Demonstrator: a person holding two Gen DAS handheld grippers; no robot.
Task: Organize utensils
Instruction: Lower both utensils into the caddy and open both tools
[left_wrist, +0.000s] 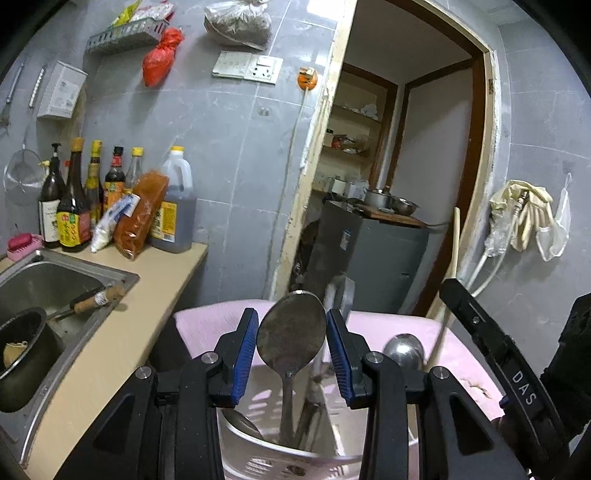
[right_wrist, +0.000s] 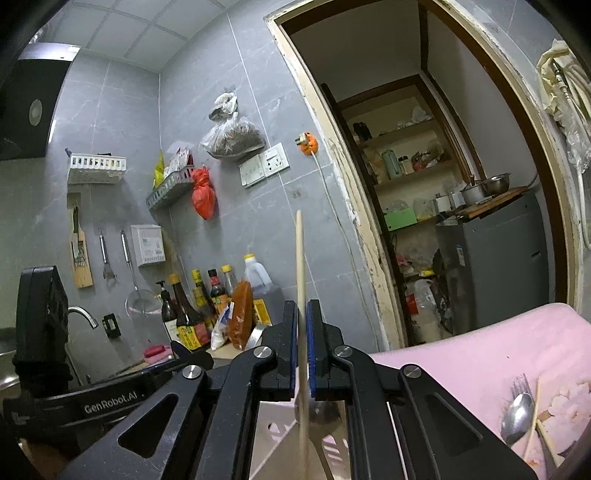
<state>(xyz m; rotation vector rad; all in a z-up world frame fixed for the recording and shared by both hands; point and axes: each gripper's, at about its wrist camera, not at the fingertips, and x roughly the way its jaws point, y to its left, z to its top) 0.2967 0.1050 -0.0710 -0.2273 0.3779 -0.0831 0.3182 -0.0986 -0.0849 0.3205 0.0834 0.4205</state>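
A large metal spoon (left_wrist: 291, 332) stands bowl-up in a pink slotted utensil holder (left_wrist: 258, 461). My left gripper (left_wrist: 291, 345) is shut on it, its blue pads (left_wrist: 246, 347) pressing both edges of the bowl. Behind the spoon a second, rounder spoon (left_wrist: 404, 350) rests by the holder. A pale wooden chopstick (right_wrist: 300, 266) stands upright between the blue pads of my right gripper (right_wrist: 302, 332), with a slim gap beside it, so the pads are open around it. Its lower end drops toward the holder (right_wrist: 273, 424) next to a spoon bowl (right_wrist: 325, 410).
A spoon (right_wrist: 517, 413), a fork and chopsticks lie on the pink floral surface (right_wrist: 480, 350) at the right. A steel sink (left_wrist: 55, 280) holding a dark pot (left_wrist: 22, 343) sits to the left. Sauce bottles (left_wrist: 74, 203) line the counter's back. A doorway and grey fridge (left_wrist: 369, 258) lie beyond.
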